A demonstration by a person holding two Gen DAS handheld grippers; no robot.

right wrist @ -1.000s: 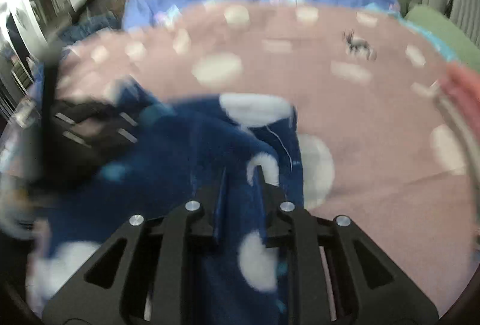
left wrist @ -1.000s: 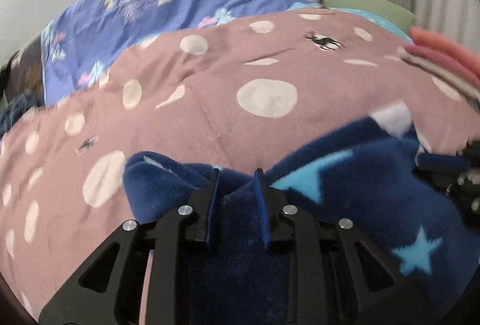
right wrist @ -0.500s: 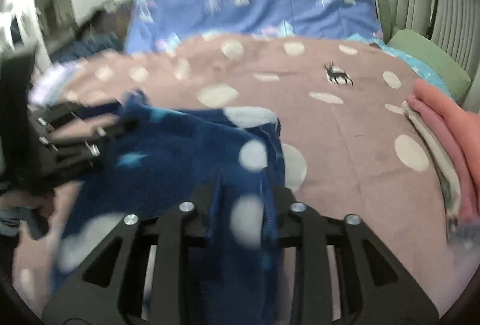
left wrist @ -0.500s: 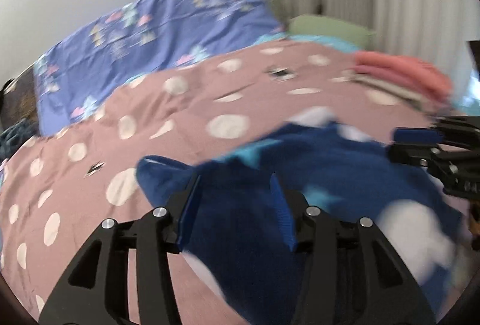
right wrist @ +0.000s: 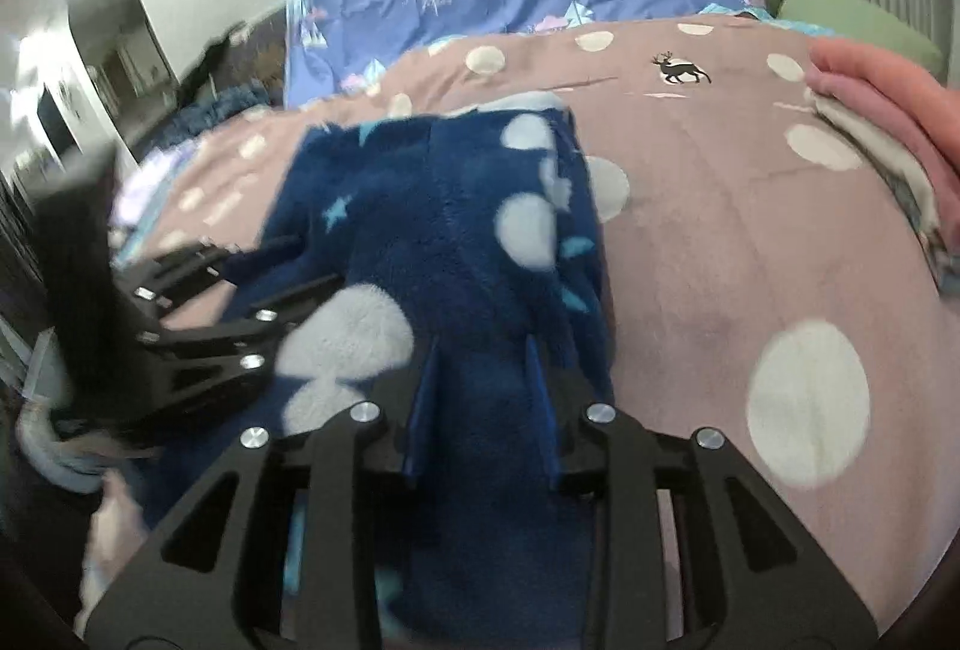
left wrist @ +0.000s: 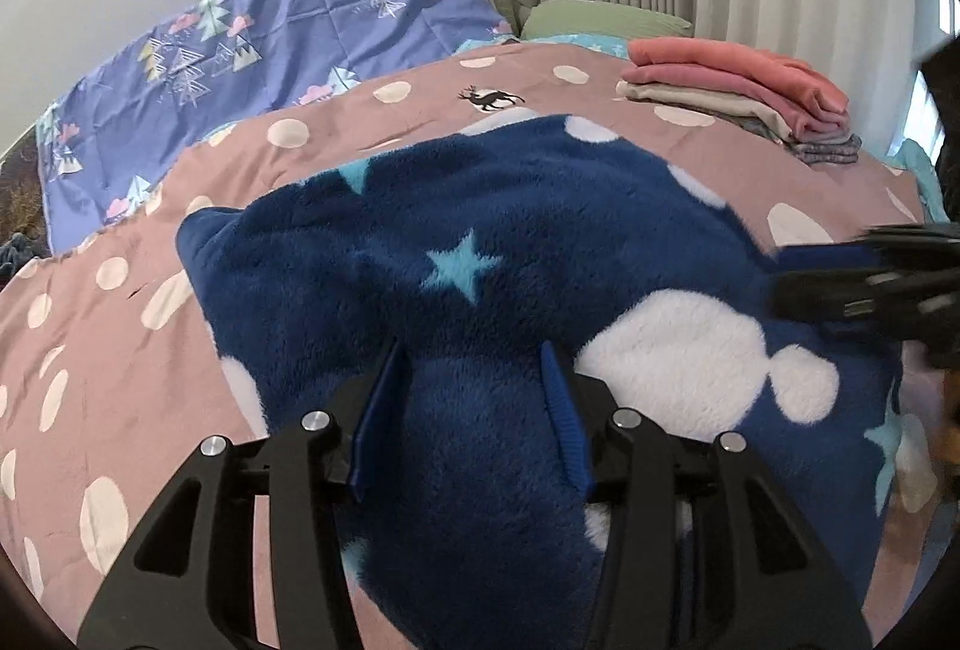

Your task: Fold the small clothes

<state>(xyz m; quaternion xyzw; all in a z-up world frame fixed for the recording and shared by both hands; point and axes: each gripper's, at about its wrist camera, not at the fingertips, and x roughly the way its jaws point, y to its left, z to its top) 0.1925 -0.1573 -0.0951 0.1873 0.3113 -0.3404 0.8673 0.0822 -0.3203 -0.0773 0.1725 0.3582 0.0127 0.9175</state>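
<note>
A navy fleece garment (left wrist: 498,254) with white dots and light-blue stars lies spread on the pink dotted bedspread (left wrist: 108,350); it also shows in the right wrist view (right wrist: 456,206). My left gripper (left wrist: 471,374) has its jaws apart, with a thick bunch of the fleece between them. My right gripper (right wrist: 483,359) has its jaws apart around a fold of the same garment. In the right wrist view the left gripper (right wrist: 198,302) sits at the left on the fleece. In the left wrist view the right gripper (left wrist: 870,284) shows at the right edge.
A stack of folded clothes (left wrist: 744,92), pink on top, sits at the far right of the bed; it also shows in the right wrist view (right wrist: 888,122). A purple sheet with trees (left wrist: 252,62) and a green pillow (left wrist: 600,17) lie at the head. Curtains hang behind.
Both grippers have opened wider and pulled back toward me. The fleece garment, bunched and lifted before, now lies spread flatter on the bedspread.
</note>
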